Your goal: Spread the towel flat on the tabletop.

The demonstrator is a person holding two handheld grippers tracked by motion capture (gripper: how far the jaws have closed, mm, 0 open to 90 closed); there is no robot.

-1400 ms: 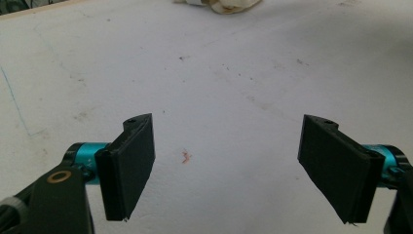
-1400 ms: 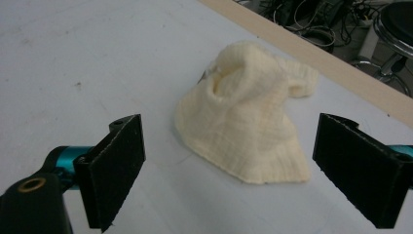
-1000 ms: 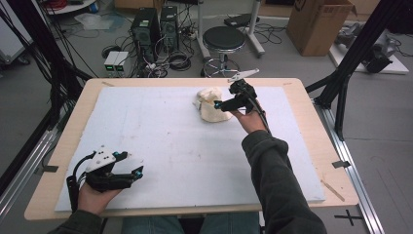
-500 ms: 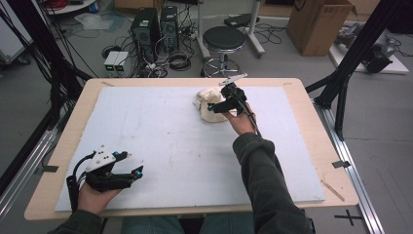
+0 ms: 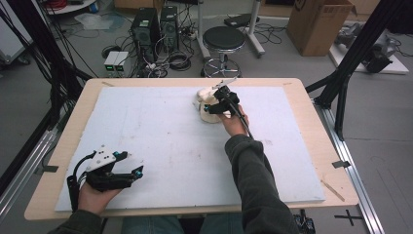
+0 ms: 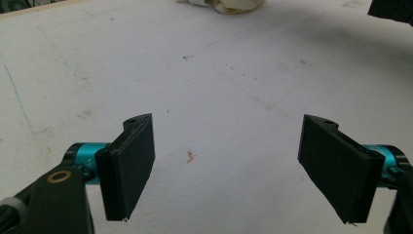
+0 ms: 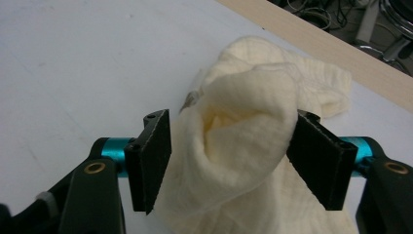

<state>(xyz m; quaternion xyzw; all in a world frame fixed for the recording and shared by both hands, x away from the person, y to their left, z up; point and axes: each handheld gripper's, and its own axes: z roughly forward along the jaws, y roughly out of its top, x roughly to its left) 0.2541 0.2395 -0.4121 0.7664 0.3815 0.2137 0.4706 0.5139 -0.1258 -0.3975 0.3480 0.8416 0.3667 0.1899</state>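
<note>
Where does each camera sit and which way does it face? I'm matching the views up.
High view: above the person's side, looking forward and down on the table; forearms, left gripper, right gripper.
Left gripper view: on the left gripper, looking along open jaws across the white board.
Right gripper view: on the right gripper, jaws closing around the cream cloth.
Shared: the cloth shows in all three.

My table [image 5: 311,112]: pale wood, with a white sheet [image 5: 160,131] covering most of its top. On that sheet, a crumpled cream cloth [image 5: 207,105] lies near the far edge, right of its middle.
</note>
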